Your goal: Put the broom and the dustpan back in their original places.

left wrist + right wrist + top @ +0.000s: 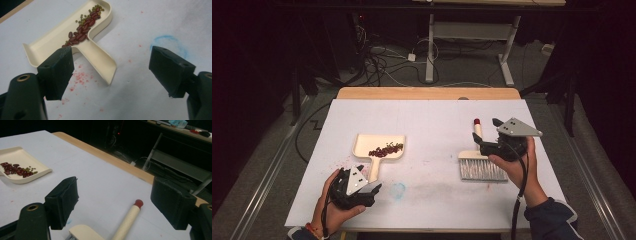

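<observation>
While both grippers stand wide open and empty over the table (432,115), the work looks nearly done: beans (83,27) lie piled in the dustpan (47,41) at the left, its handle pointing back toward the left gripper (110,72). That gripper sits just off the handle's end. The brush (482,167) lies flat at the right, and the right gripper (113,202) hovers over its red-tipped handle (128,220). To grasp either well, I'd centre the jaws across the handle before closing (the pan could tip and spill if nudged). Open table lies between pan and brush; the brush sits nearer the right edge.
</observation>
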A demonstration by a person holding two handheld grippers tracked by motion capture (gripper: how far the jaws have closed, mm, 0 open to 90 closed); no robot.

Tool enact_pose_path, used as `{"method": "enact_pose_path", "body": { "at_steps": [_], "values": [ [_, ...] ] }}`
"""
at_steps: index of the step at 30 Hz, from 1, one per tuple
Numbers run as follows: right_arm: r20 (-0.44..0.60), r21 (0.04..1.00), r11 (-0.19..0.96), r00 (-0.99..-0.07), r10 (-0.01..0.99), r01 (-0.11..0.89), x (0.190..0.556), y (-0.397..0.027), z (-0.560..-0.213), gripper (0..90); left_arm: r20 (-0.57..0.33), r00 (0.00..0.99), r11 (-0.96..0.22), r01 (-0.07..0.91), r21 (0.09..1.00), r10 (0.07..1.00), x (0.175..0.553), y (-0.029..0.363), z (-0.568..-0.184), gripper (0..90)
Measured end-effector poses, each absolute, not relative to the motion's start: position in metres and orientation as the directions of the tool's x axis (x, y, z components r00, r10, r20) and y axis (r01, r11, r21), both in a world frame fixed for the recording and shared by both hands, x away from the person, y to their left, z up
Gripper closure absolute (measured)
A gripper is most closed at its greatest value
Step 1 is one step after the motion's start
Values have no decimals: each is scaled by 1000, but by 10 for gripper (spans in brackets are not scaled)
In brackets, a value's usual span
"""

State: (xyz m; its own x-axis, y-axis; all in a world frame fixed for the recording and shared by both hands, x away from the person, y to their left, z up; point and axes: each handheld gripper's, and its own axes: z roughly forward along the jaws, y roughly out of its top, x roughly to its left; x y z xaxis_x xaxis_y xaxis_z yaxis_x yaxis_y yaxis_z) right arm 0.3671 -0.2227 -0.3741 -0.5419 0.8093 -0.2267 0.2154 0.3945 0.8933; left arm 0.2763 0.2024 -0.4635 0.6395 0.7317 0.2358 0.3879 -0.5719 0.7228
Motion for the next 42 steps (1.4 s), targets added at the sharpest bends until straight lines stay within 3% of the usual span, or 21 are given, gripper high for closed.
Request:
{"method": "enact_pose_path", "body": {
  "at_steps": [42],
  "values": [
    [-280, 888, 439, -598, 751, 136, 315, -255, -402, 220, 254, 653, -598, 378, 706, 713, 276, 201, -467, 203]
  ]
}}
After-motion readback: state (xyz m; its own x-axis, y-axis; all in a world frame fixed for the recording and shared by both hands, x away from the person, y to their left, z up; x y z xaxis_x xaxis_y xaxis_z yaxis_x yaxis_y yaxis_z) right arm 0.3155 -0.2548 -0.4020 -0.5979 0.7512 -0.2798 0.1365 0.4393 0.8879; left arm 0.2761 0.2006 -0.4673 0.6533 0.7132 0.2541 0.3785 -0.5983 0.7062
